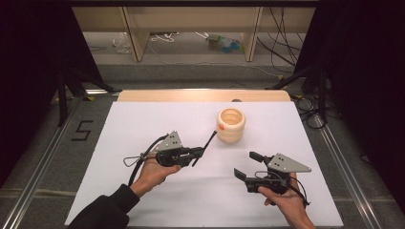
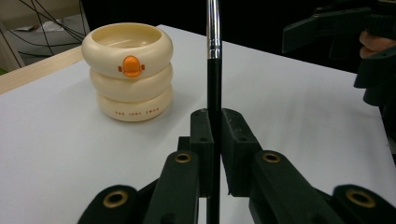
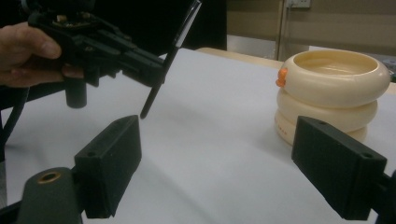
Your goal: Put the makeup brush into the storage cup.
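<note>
Two grippers over the white table (image 1: pixel 157 200), one loaded, one idle. Left gripper (image 1: pixel 199 152) has its jaws pressed together on a thin black brush (image 1: pixel 205 148), pinching it low on the handle so most of the stick rises clear of the pads; the left gripper view shows the black handle (image 2: pixel 214 107) running up into a silver ferrule, top end out of frame, bristles can't tell. Brush is off the table, tilted, its upper end leaning toward the cream ring-stacked holder (image 1: pixel 231 125), near it but apart. Likely held this way to drop it in: the holder stands upright, mouth open, and looks empty from above. Low grip leaves length free to go in. Right gripper (image 1: pixel 244 166) hangs near the front edge, jaws spread wide with nothing between them, well clear of the holder, probably waiting.
</note>
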{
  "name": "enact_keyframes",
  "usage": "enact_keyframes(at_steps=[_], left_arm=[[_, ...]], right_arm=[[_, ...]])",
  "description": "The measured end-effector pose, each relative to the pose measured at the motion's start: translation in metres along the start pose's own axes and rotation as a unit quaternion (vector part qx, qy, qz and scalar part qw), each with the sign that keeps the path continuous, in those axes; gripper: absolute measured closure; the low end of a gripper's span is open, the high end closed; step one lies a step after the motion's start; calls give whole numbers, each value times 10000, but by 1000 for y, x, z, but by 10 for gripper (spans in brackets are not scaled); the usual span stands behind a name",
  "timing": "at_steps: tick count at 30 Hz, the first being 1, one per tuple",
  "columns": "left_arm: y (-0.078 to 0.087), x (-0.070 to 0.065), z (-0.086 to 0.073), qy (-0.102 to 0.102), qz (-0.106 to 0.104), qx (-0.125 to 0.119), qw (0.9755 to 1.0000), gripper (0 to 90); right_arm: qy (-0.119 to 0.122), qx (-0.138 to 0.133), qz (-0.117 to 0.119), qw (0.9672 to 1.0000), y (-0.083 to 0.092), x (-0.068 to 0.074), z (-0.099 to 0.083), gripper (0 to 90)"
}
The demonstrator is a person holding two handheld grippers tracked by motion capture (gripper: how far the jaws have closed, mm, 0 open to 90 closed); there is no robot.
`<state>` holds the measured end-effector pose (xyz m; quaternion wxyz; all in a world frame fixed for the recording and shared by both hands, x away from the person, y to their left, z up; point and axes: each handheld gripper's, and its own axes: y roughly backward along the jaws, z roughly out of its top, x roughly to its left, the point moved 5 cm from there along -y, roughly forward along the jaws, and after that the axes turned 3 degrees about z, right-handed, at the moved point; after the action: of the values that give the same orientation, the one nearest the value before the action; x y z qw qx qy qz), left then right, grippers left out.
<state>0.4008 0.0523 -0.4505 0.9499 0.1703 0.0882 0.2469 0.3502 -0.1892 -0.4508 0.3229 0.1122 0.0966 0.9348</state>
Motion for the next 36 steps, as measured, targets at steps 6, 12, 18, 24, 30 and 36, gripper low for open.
enact_keyframes(at_steps=[6,12,18,24,30,36], left_arm=[[1,-6,-1,64,-80,-22,9999,834],[2,-11,-5,121,-98,-49,9999,834],[4,-14,-7,148,-98,-109,9998,834],[5,-19,-6,256,-141,-209,9994,834],[6,-23,-6,223,-159,-179,9995,834],[6,-26,-7,236,-213,-176,9993,834]], right_arm=[[-216,33,62,9997,-14,0,3,160],[-217,-81,178,9996,-27,6,8,160],[-156,-83,293,9994,-36,13,13,184],[-251,-214,417,9986,-44,15,17,210],[-334,-283,528,9976,-50,18,20,265],[-385,-260,651,9968,-56,21,21,360]])
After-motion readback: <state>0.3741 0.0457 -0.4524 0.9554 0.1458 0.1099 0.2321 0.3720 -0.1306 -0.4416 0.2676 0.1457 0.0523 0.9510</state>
